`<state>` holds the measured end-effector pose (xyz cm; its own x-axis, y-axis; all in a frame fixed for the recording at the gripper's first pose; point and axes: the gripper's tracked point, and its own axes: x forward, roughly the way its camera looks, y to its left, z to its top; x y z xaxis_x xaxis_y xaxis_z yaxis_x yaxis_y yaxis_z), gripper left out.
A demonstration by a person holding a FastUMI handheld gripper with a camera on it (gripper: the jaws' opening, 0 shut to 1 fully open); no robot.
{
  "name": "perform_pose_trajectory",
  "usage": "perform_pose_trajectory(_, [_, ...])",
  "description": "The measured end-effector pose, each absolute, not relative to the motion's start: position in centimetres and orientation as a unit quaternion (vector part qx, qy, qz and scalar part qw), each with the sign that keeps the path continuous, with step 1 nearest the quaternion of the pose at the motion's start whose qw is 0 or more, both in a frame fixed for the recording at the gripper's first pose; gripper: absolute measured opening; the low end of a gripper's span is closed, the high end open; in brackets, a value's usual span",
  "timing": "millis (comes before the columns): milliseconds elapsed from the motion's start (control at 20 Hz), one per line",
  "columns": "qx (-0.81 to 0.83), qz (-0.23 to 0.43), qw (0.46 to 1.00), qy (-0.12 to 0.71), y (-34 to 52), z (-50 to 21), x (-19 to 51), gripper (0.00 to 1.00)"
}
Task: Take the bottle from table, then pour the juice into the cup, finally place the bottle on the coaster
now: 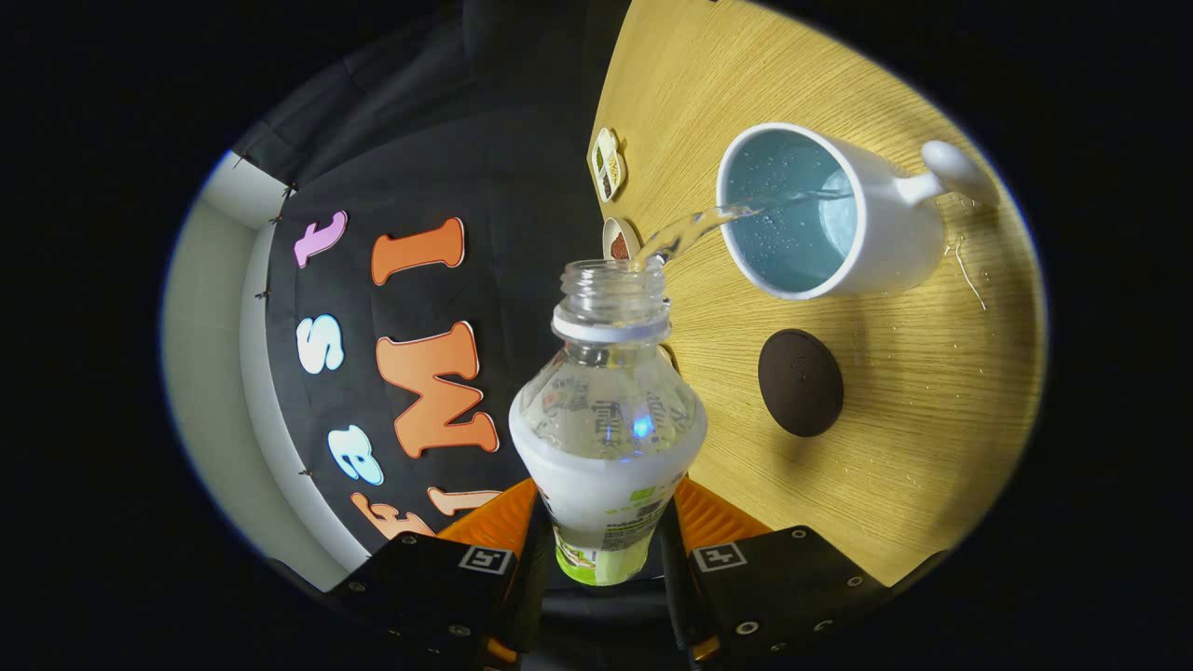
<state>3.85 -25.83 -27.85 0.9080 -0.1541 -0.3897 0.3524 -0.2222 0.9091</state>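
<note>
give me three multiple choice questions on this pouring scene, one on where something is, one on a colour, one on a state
1. Where does the dark round coaster lie on the wooden table?
A. inside the mug
B. beside the white mug, nearer the gripper
C. under the bottle

2. What colour is the mug's inside?
A. light blue
B. red
C. black

3. What is the clear plastic bottle doing?
A. standing capped on the table
B. lying on the coaster
C. held tilted in the gripper, pouring a stream of clear liquid into the mug

Answers:
1. B, the coaster sits on bare wood between the mug and the fingers.
2. A, the inner wall looks pale blue.
3. C, both fingers press the bottle's sides and liquid arcs from its open mouth into the mug.
</note>
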Motion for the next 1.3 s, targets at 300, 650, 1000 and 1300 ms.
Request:
perform_pose_trajectory(300, [0.762,-0.206,0.611,0.060,-26.3,-27.3,4.0,0.56])
perform_pose_trajectory(650, [0.772,-0.208,0.599,0.051,-26.8,-27.0,3.9,0.55])
perform_pose_trajectory(1000, [0.778,-0.206,0.592,0.046,-27.1,-26.3,3.8,0.55])
perform_pose_trajectory(1300, [0.783,-0.204,0.585,0.050,-26.8,-26.3,4.1,0.56])
